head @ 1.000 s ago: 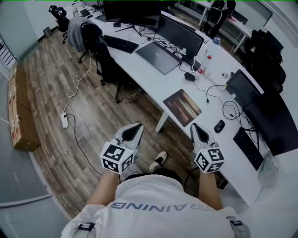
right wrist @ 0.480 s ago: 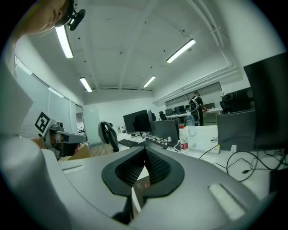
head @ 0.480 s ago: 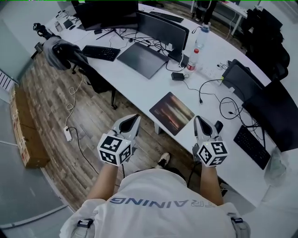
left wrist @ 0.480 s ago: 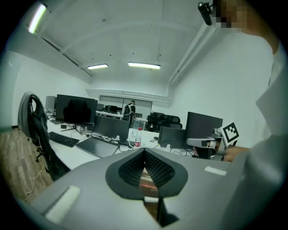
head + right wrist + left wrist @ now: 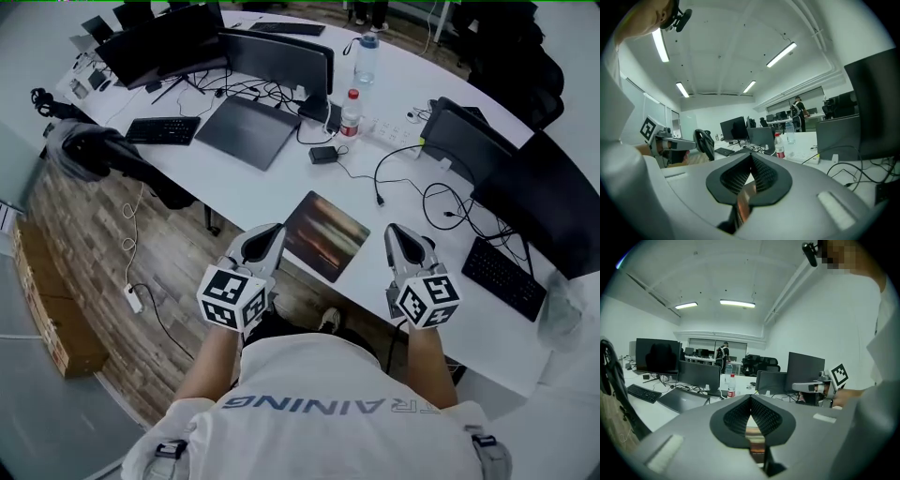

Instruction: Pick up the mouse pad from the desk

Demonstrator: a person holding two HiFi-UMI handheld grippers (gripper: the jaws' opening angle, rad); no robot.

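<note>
Two closed, empty grippers are what I am working with: the left gripper and the right gripper are each showing ribbed pads pressed together in their own views, with nothing clamped between them. The mouse pad is lying in the centre of the head view, flat on the white desk near its front edge, between the two grippers and just ahead of them. It is sitting turned like a diamond, and its longer sides seem to be running from upper left to lower right. The left gripper is nearer, its tips overlapping the pad's left corner in the picture, though I cannot tell whether they are touching it. The right gripper is hanging a little apart from the right corner. I am judging that the jaws need opening before either can take an edge. Nothing is resting on the pad. A black cable is looping just past its upper right side, and a power adapter, a red-labelled bottle and a closed laptop are standing farther back.
</note>
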